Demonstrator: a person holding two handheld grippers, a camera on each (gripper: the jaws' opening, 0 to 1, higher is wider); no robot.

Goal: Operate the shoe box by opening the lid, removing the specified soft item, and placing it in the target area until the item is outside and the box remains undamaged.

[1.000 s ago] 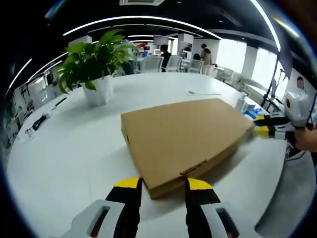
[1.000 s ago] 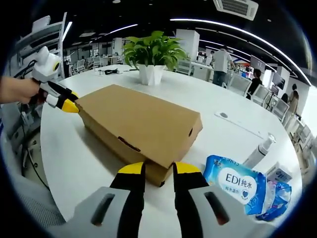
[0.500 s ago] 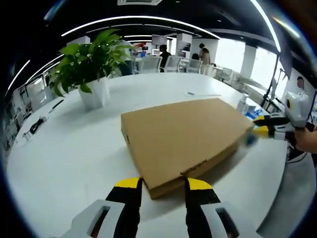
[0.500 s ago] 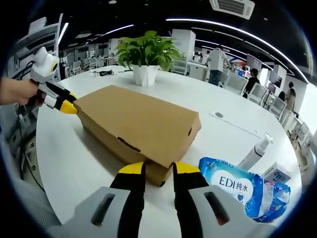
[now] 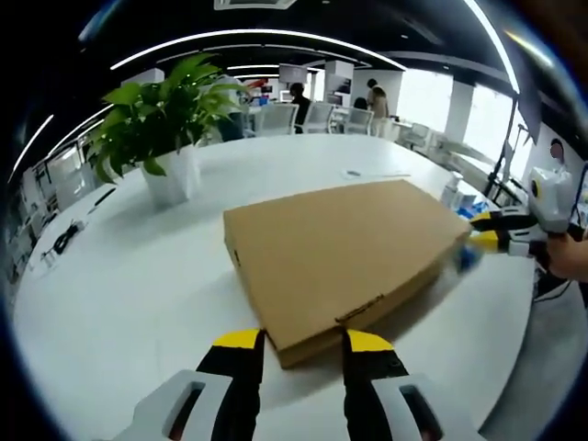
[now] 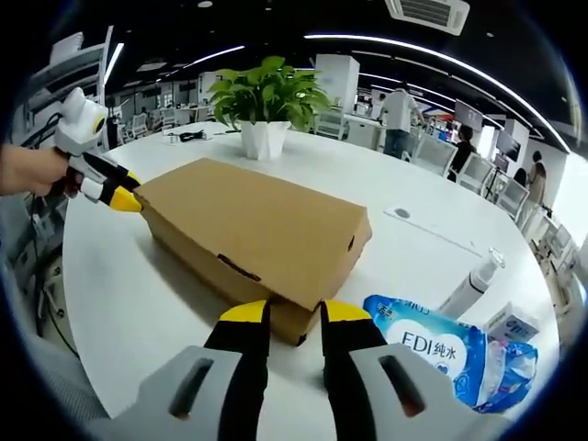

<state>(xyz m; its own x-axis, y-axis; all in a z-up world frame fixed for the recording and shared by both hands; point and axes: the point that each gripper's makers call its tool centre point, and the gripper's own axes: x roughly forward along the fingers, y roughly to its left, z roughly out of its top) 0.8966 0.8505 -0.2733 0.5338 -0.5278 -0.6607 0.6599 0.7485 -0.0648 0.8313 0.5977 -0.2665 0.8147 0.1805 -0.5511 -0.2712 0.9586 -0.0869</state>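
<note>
The left gripper [image 5: 301, 342] has its yellow-tipped jaws apart, straddling one corner of the shoe box [image 5: 342, 254], the cardboard sitting in the gap between them; whether the pads press on the corner or only stand just beside it cannot be told. The right gripper [image 6: 294, 314] does the same at the opposite end: jaws apart by a modest gap, the near corner of the box between the tips, nothing clamped that can be confirmed. The box lies flat on the white table [image 5: 138, 276] with its lid down and closed, so the soft item inside is hidden and the opening has not begun. The risk from here, as I judge it, is to the cardboard: squeezing a corner hard or prying at it with both ends braced could crease or tear the lid, and lifting one end alone could slide the light box across the smooth tabletop rather than open it. A pull at the wrong seam would lift the whole box instead of the lid. Just beside the right gripper lie a blue wipes pack [image 6: 439, 349] and a slim white bottle [image 6: 470, 282], close enough to be knocked if the box swings. A potted plant [image 5: 165, 119] stands well apart beyond the box.
</note>
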